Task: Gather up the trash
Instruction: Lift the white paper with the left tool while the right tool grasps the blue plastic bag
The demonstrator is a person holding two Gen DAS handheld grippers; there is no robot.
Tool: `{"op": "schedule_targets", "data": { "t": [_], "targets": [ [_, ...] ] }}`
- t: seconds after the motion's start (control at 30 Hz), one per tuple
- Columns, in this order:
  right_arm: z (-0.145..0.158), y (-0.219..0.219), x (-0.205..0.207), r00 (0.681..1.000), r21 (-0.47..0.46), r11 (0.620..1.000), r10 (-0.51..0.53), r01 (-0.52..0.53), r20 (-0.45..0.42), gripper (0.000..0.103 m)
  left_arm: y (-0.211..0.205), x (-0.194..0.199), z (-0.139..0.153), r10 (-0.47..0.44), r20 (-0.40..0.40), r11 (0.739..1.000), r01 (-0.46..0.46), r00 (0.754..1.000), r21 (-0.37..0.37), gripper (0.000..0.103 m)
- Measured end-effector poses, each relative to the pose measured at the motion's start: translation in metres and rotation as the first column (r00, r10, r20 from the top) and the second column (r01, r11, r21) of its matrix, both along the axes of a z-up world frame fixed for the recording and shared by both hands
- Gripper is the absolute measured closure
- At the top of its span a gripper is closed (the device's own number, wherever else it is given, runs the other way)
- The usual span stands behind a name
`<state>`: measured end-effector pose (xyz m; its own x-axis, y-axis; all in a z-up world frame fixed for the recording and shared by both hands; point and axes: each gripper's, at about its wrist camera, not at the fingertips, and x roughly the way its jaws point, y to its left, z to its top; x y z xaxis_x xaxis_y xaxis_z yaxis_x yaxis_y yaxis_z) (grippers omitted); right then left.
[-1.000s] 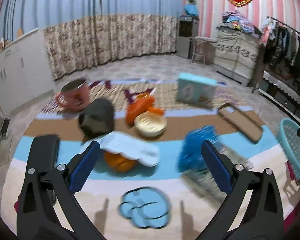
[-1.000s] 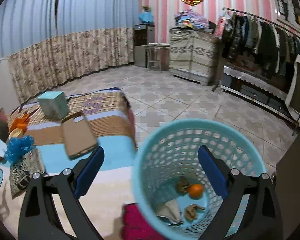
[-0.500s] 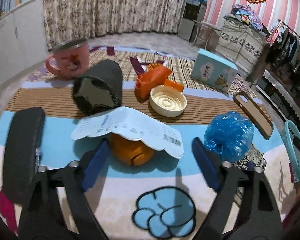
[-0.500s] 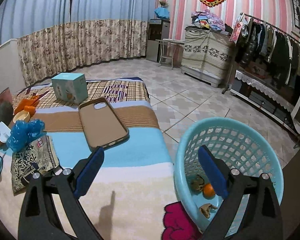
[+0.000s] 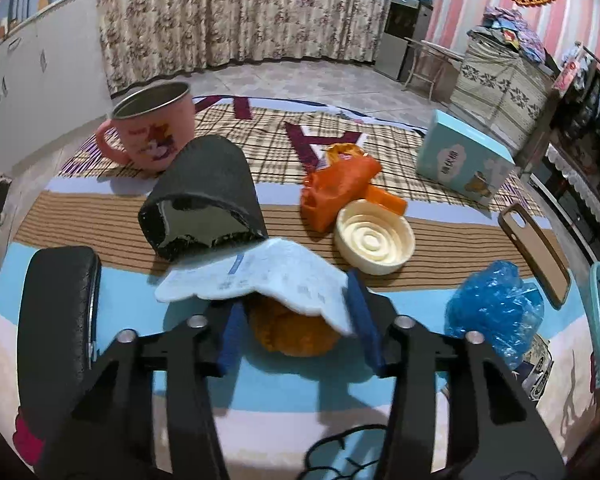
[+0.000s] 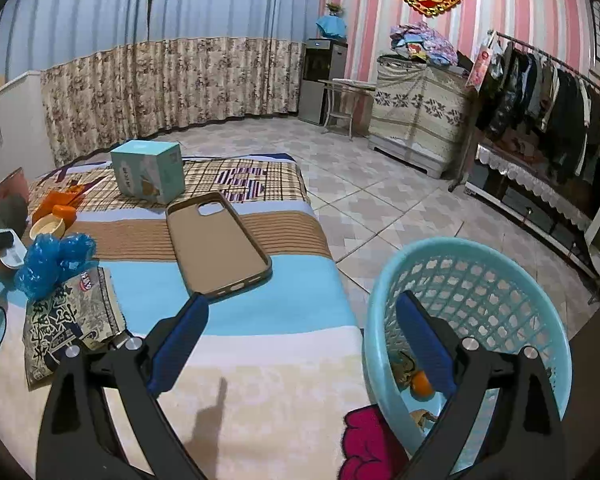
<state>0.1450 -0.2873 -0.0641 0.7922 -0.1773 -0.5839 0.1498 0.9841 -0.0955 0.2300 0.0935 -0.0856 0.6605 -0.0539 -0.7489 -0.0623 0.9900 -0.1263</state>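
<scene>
The left gripper [image 5: 300,330] is closing its blue padded fingers [image 5: 230,336] around a piece of orange peel [image 5: 292,334] that is lying on the striped blanket [image 5: 260,428] of the bed; the fingers are standing at both sides of the peel, but I cannot tell if they are already pressing it. A white paper label with a printed barcode [image 5: 256,280] is lying over the peel and is hiding its top. Just behind it a curved black piece with a shiny inside [image 5: 204,208] is resting, and to the right a round cream plastic lid [image 5: 374,236] is lying next to a crumpled orange wrapper [image 5: 340,188]. A crumpled blue plastic bag [image 5: 496,312] is sitting well to the right. Farther back a pink metal mug [image 5: 152,128] and a light blue cardboard box [image 5: 464,164] are standing. The right gripper [image 6: 300,344] is hovering with its fingers wide apart and with nothing between them, over the edge of the bed, beside a light blue plastic basket [image 6: 532,304] on the floor that is holding an orange fruit [image 6: 420,384] and some scraps. A brown phone case [image 6: 216,244] is lying on the blanket beyond it.
</scene>
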Motion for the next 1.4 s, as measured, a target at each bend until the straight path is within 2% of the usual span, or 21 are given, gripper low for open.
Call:
{"op": "schedule_targets", "data": {
  "t": [0.07, 0.17, 0.23, 0.43, 0.7, 0.87, 1.1, 1.27, 1.3, 1.37, 1.4],
  "targets": [
    [0.000, 0.001, 0.000, 1.000, 0.002, 1.000, 0.002, -0.002, -0.001, 0.010, 0.006, -0.004, 0.002, 0.000, 0.008, 0.999, 0.001, 1.000, -0.036, 0.065],
    [0.002, 0.005, 0.000, 1.000, 0.004, 1.000, 0.004, -0.004, 0.002, 0.010, 0.008, -0.011, 0.007, -0.005, 0.031, 0.999, 0.006, 1.000, -0.052, 0.076],
    [0.003, 0.010, 0.001, 1.000, 0.003, 1.000, 0.010, -0.010, 0.004, 0.010, 0.006, -0.018, 0.013, -0.027, 0.056, 0.998, 0.030, 0.998, -0.051, 0.094],
    [0.011, 0.036, 0.004, 0.999, -0.003, 0.999, 0.051, -0.051, 0.016, 0.010, 0.005, -0.031, 0.026, -0.063, 0.095, 0.996, 0.069, 0.993, -0.061, 0.103],
    [0.017, 0.094, 0.009, 0.990, -0.016, 0.990, 0.142, -0.141, 0.021, 0.010, 0.019, -0.057, 0.052, -0.101, 0.155, 0.993, 0.109, 0.983, -0.047, 0.103],
    [0.016, 0.140, 0.013, 0.976, -0.039, 0.976, 0.215, -0.214, 0.019, 0.010, 0.048, -0.067, 0.063, -0.099, 0.169, 0.991, 0.112, 0.981, -0.067, 0.103],
    [0.008, 0.192, 0.028, 0.963, -0.065, 0.961, 0.269, -0.270, -0.019, 0.010, 0.087, -0.067, 0.061, -0.056, 0.160, 0.996, 0.066, 0.986, -0.053, 0.103],
    [-0.006, 0.207, 0.038, 0.963, -0.069, 0.961, 0.263, -0.267, -0.059, 0.011, 0.103, -0.066, 0.054, -0.043, 0.144, 0.999, 0.044, 0.989, -0.001, 0.103],
    [-0.009, 0.208, 0.040, 0.963, -0.063, 0.962, 0.260, -0.264, -0.067, 0.012, 0.106, -0.067, 0.052, -0.038, 0.141, 0.999, 0.038, 0.989, 0.001, 0.103],
    [-0.013, 0.209, 0.043, 0.961, -0.052, 0.962, 0.264, -0.268, -0.080, 0.027, 0.113, -0.066, 0.049, -0.021, 0.138, 1.000, 0.022, 0.990, 0.000, 0.103],
    [-0.015, 0.208, 0.045, 0.958, -0.043, 0.960, 0.271, -0.275, -0.091, 0.040, 0.114, -0.068, 0.048, -0.015, 0.138, 1.000, 0.015, 0.990, -0.002, 0.103]
  ]
}}
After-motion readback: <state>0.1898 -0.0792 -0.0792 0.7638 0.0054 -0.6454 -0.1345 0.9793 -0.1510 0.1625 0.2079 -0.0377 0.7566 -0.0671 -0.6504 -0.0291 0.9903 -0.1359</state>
